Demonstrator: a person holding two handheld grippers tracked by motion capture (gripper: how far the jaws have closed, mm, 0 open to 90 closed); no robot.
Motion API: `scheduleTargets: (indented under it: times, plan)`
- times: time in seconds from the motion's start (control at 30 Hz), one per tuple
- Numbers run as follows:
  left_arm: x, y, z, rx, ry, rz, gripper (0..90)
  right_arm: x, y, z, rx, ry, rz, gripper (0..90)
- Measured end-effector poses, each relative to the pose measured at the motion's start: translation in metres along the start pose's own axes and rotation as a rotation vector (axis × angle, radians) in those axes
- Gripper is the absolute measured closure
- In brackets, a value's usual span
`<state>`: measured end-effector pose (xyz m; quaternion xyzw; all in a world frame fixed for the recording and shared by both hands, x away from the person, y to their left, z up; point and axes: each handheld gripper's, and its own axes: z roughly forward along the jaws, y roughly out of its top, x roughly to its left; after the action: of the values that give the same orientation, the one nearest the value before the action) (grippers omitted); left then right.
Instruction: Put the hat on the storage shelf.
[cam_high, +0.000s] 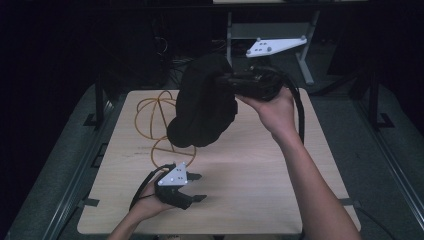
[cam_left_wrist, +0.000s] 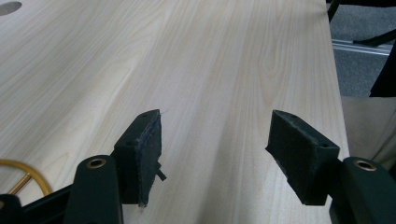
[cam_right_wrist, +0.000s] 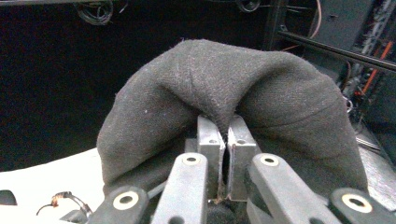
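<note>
My right gripper (cam_high: 222, 82) hangs above the far middle of the wooden table (cam_high: 260, 185), shut on a fold of a dark grey cloth (cam_high: 202, 105). In the right gripper view the two metal fingers (cam_right_wrist: 211, 140) pinch the cloth (cam_right_wrist: 224, 84), which bulges over and around them. The cloth droops to the left over a yellow wire frame (cam_high: 152, 112) that stands on the table. My left gripper (cam_high: 200, 187) rests low near the front left of the table, open, with only bare wood between its padded jaws (cam_left_wrist: 217, 121). A bit of the yellow wire (cam_left_wrist: 25, 172) shows beside it.
A grey metal stand (cam_high: 305, 60) rises behind the table's far edge, and a white three-cornered plate (cam_high: 272, 46) shows above my right gripper. Metal rails (cam_high: 80, 165) run along both sides of the table. Bare wood stretches across the right and front.
</note>
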<state>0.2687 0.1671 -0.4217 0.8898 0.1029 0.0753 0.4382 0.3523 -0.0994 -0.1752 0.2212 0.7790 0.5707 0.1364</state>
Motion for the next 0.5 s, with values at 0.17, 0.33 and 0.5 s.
scheduleTargets:
  times: [0.17, 0.33, 0.5]
  plan:
    - [0.002, 0.000, 0.000, -0.020, 0.005, 0.002, 34.7, 0.003, 0.012, 0.016, 0.013, 0.019, -0.028, 87.5]
    - [0.003, -0.002, 0.001, -0.014, -0.001, 0.003, 34.7, 0.005, 0.023, 0.032, 0.041, 0.036, -0.050, 87.5]
    - [0.003, -0.004, 0.006, 0.000, -0.010, 0.005, 34.7, 0.005, 0.033, 0.052, 0.069, 0.054, -0.066, 87.4]
